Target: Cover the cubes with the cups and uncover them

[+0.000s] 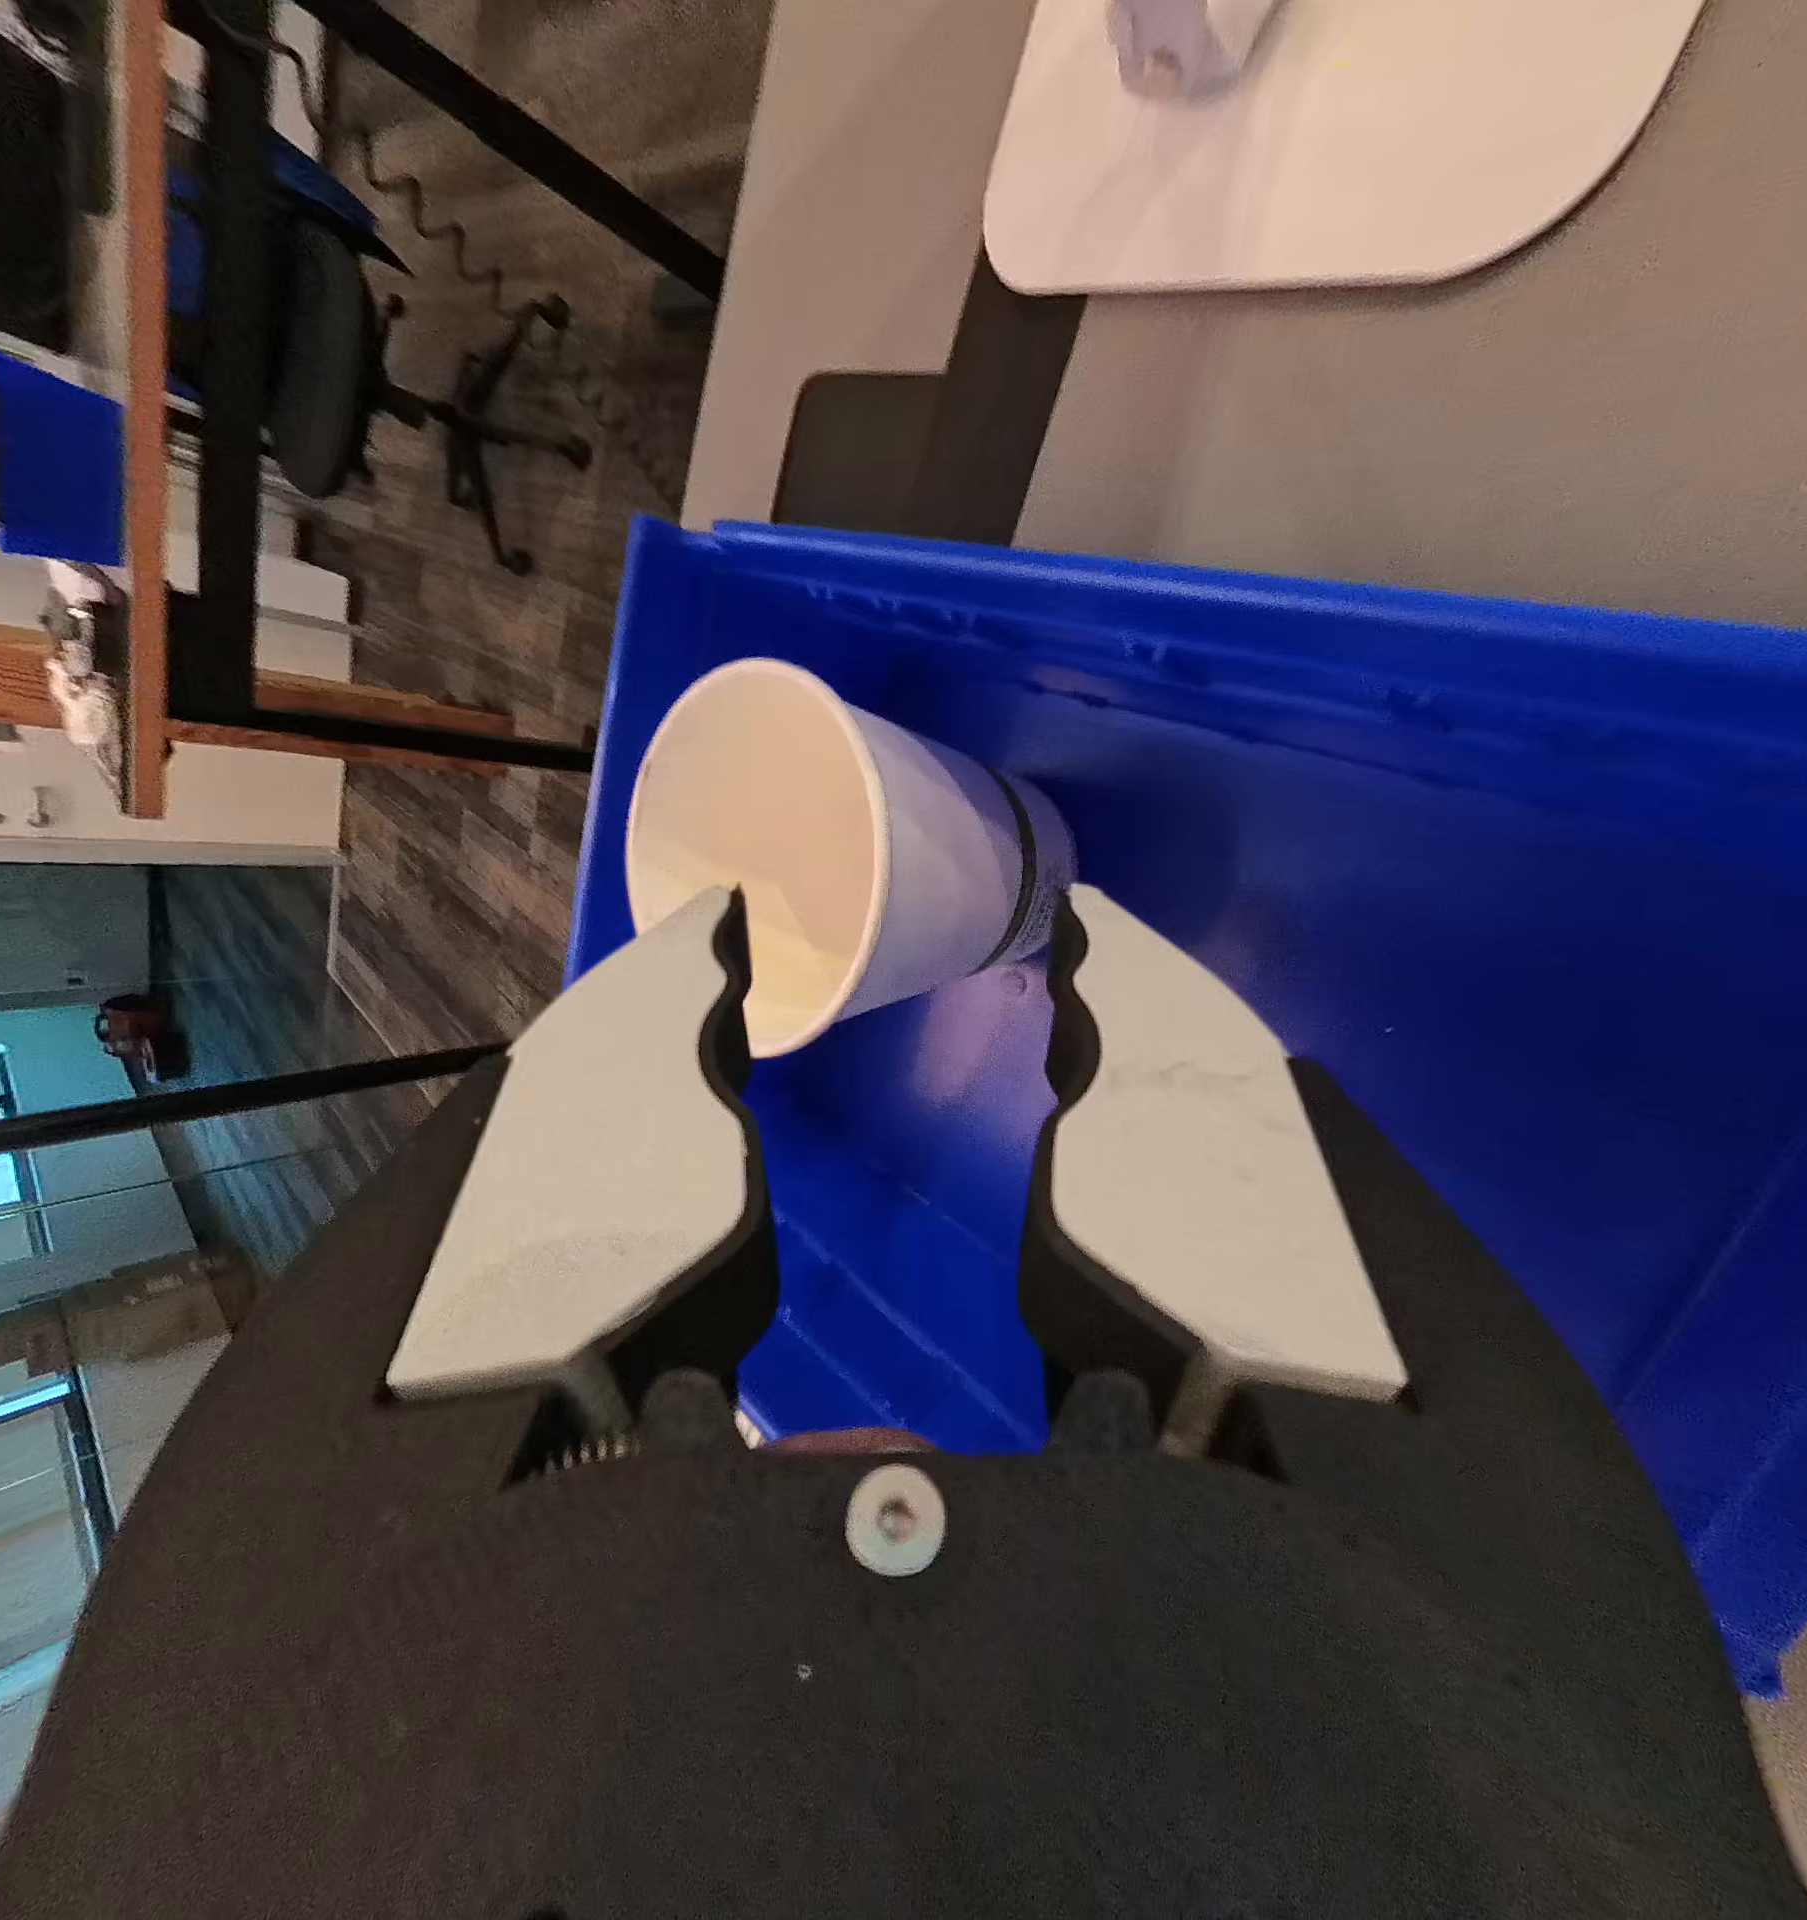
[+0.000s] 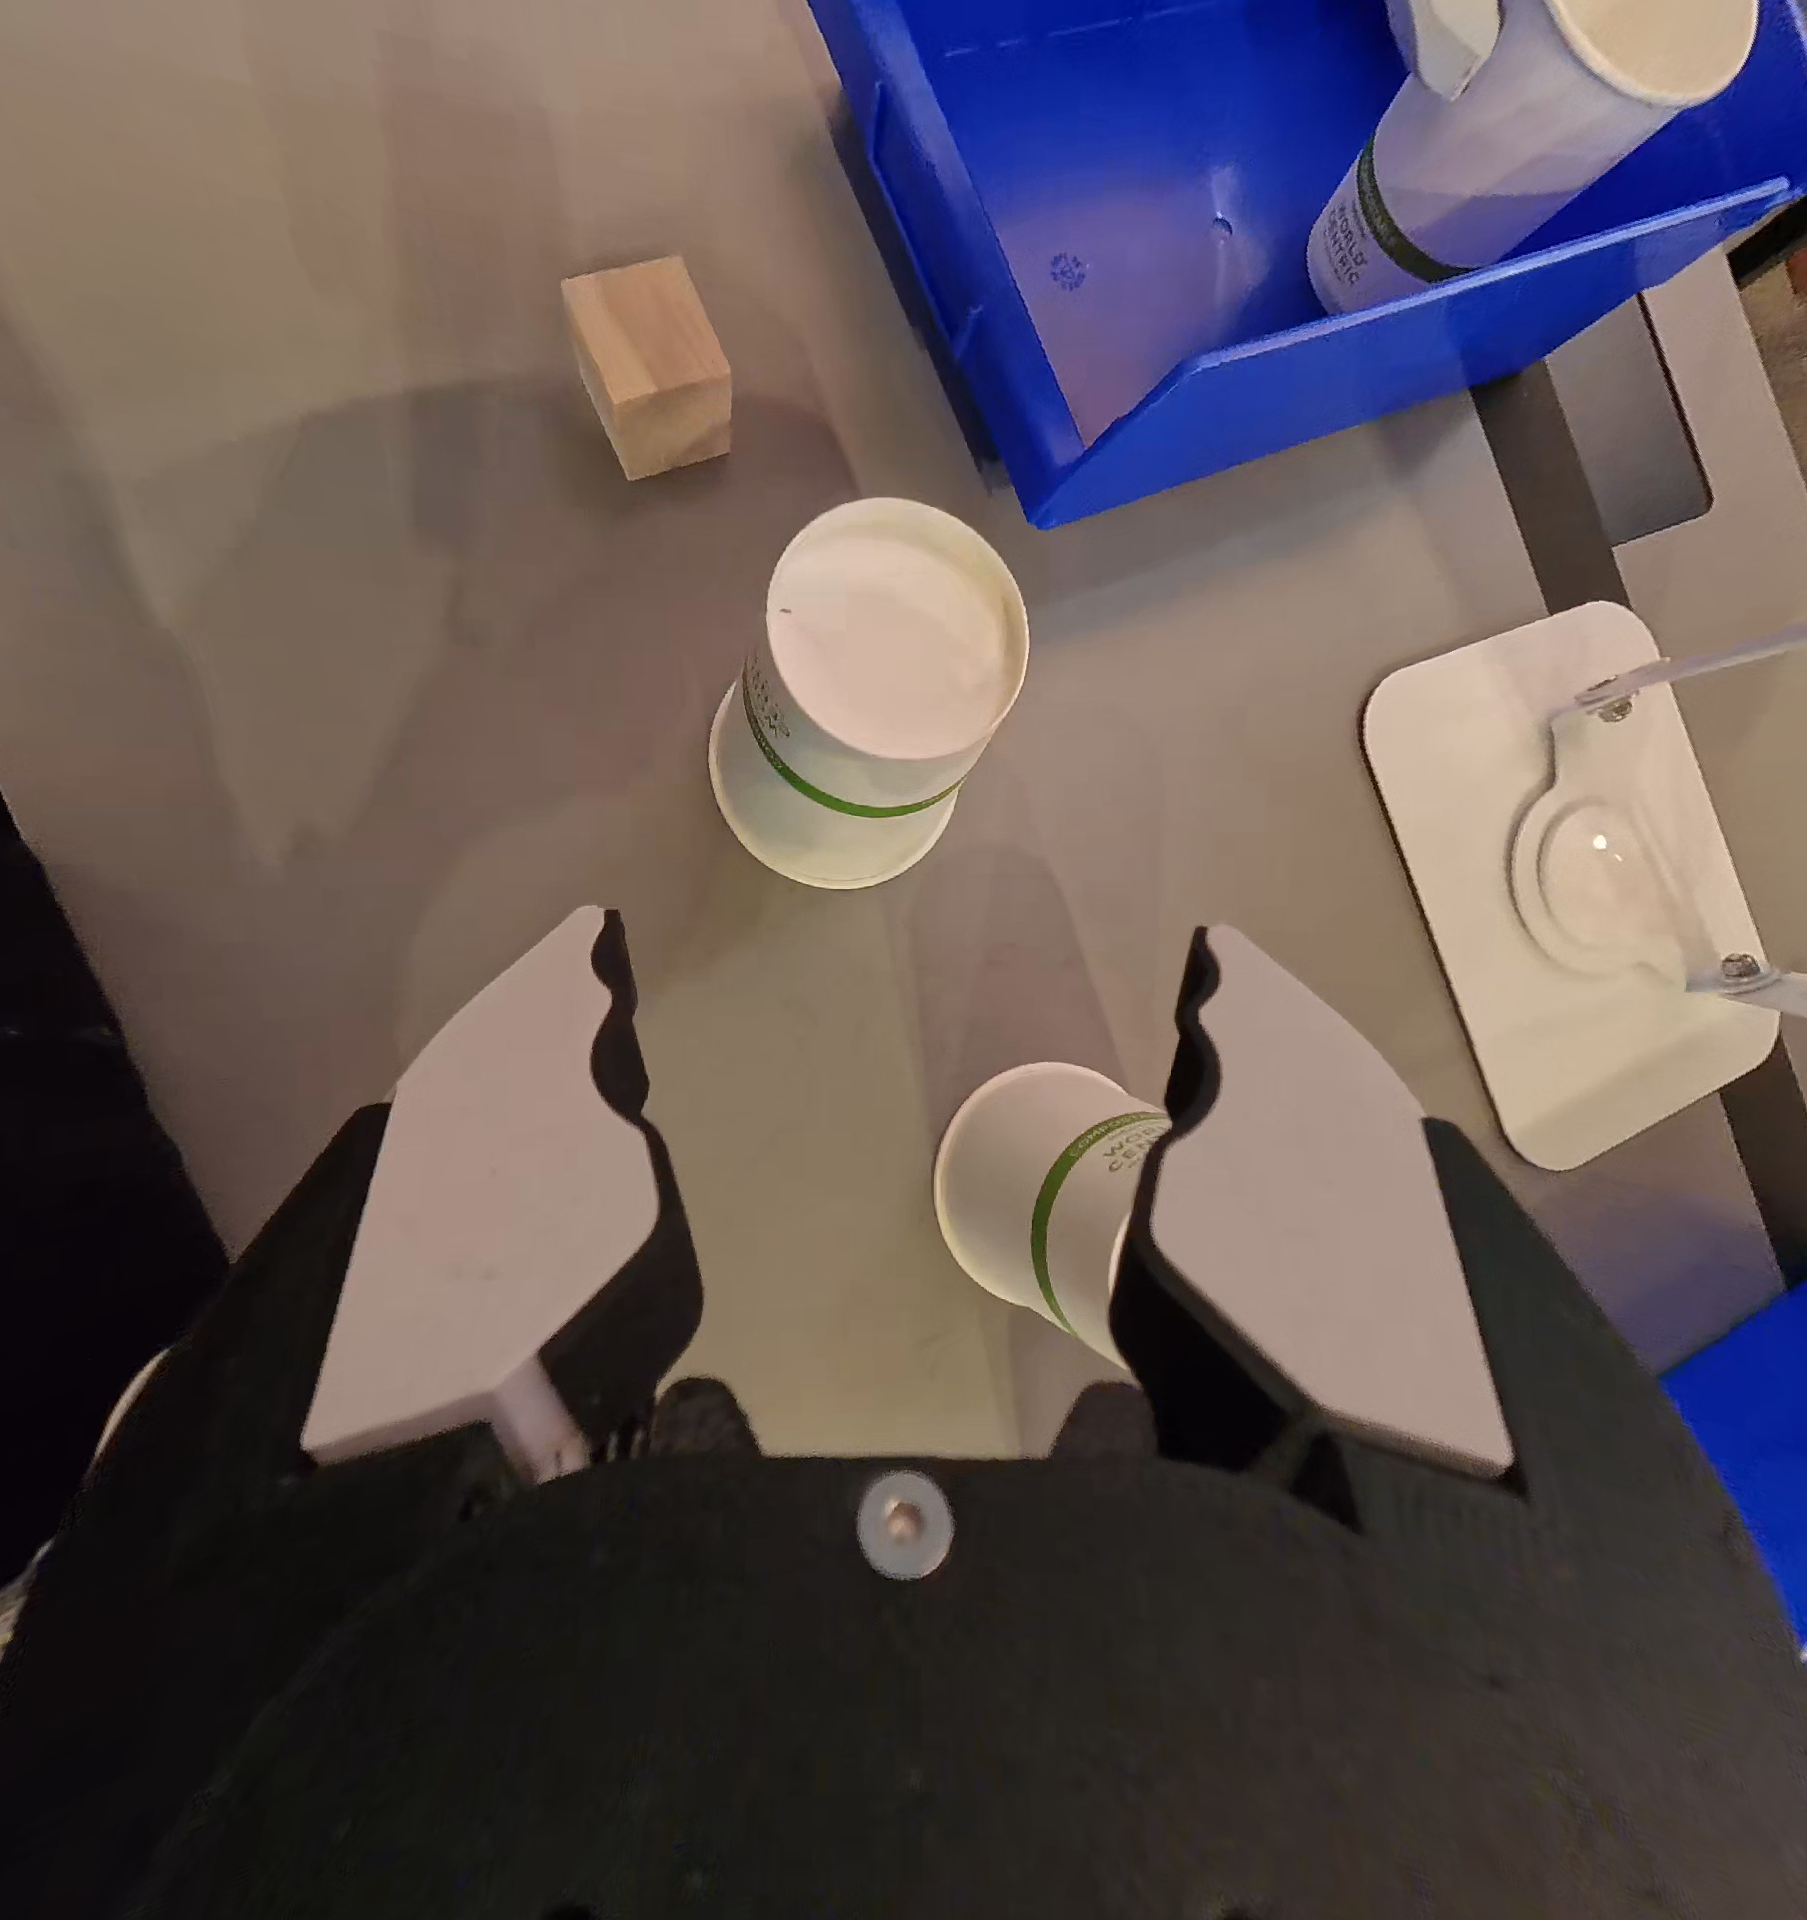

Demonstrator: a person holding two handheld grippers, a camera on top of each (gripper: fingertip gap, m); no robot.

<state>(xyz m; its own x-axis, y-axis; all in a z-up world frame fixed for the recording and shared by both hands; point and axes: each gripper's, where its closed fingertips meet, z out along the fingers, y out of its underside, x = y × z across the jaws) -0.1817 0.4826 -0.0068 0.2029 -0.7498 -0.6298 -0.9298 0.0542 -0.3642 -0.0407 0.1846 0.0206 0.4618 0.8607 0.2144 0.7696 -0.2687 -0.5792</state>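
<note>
On the grey table [image 2: 255,520], largest first: a blue plastic bin [image 2: 1242,384] at the far right, and over it the left gripper [image 1: 899,894] holding a white paper cup with a dark band [image 1: 837,852] sideways, one finger inside the mouth, the other against the outer wall, closed on it. The right gripper [image 2: 904,925] hovers above the table, jaws spread wide, nothing between them. Just ahead of it an upside-down green-banded cup [image 2: 857,707] stands on the table; whether a cube sits under it cannot be told. A second green-banded cup [image 2: 1044,1205] sits close by the right finger, partly hidden by it. One wooden cube [image 2: 650,364] stands bare, well left of the bin. Judgement: uncovering looks partly done, one cup apparently headed for the bin, at least one inverted cup left.
</note>
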